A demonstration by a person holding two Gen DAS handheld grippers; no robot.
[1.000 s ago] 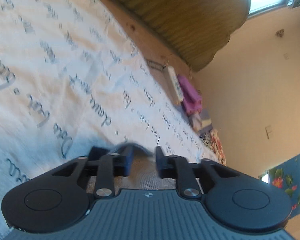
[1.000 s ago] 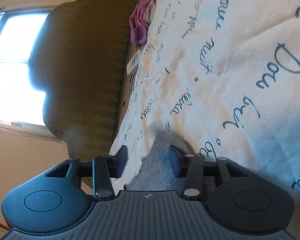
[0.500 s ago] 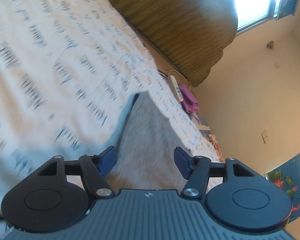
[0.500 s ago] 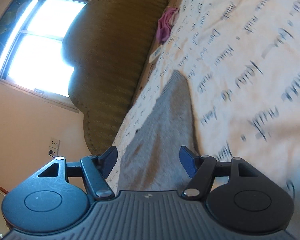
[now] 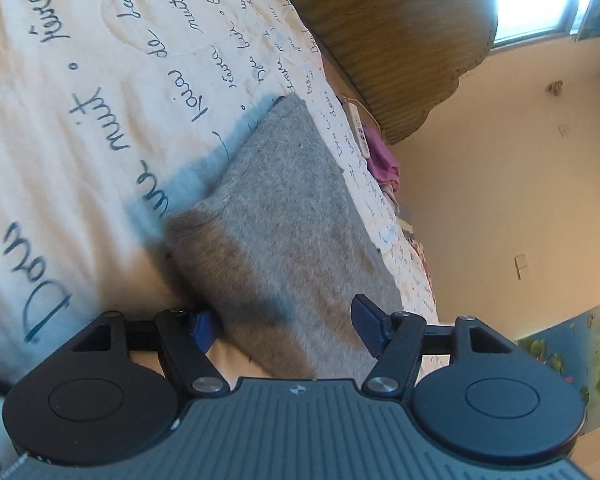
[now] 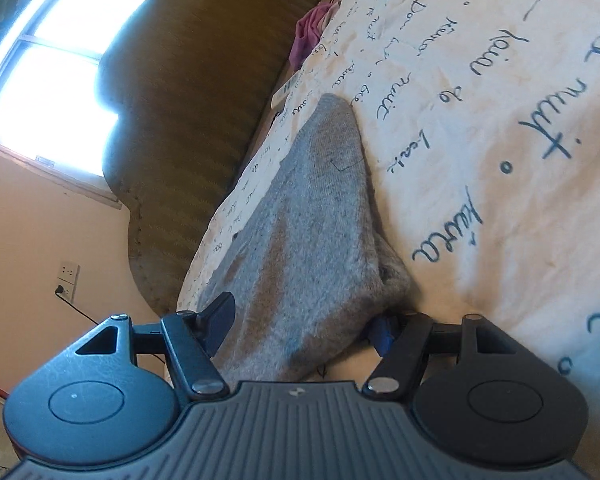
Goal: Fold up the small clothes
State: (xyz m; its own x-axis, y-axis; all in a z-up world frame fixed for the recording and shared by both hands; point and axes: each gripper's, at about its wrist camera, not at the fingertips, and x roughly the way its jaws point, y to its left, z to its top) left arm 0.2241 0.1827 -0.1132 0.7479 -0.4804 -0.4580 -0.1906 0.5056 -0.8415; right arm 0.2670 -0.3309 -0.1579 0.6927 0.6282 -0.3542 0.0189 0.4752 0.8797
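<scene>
A grey knitted garment (image 5: pixel 284 200) lies spread flat on the white bed cover with blue script (image 5: pixel 100 100), its near end folded over. My left gripper (image 5: pixel 286 326) stands over that near end. Its jaws are opening, the cloth lies between them, and the pads do not press on it. In the right wrist view the same garment (image 6: pixel 312 216) runs away across the cover (image 6: pixel 500 120) toward the headboard. My right gripper (image 6: pixel 302 324) is open wide, with the near end of the cloth lying loose between its pads.
A brown padded headboard (image 5: pixel 400 40) (image 6: pixel 188 100) closes the far end of the bed. Pink clothes (image 5: pixel 382 160) (image 6: pixel 308 36) and a white remote (image 5: pixel 358 130) (image 6: pixel 288 88) lie beside it. A bright window (image 6: pixel 52 64) and a wall socket (image 6: pixel 66 276) are beyond.
Both grippers have drawn back along the bed from the garment's far end to its near end. The left jaws, nearly closed on cloth before, have spread and let it go.
</scene>
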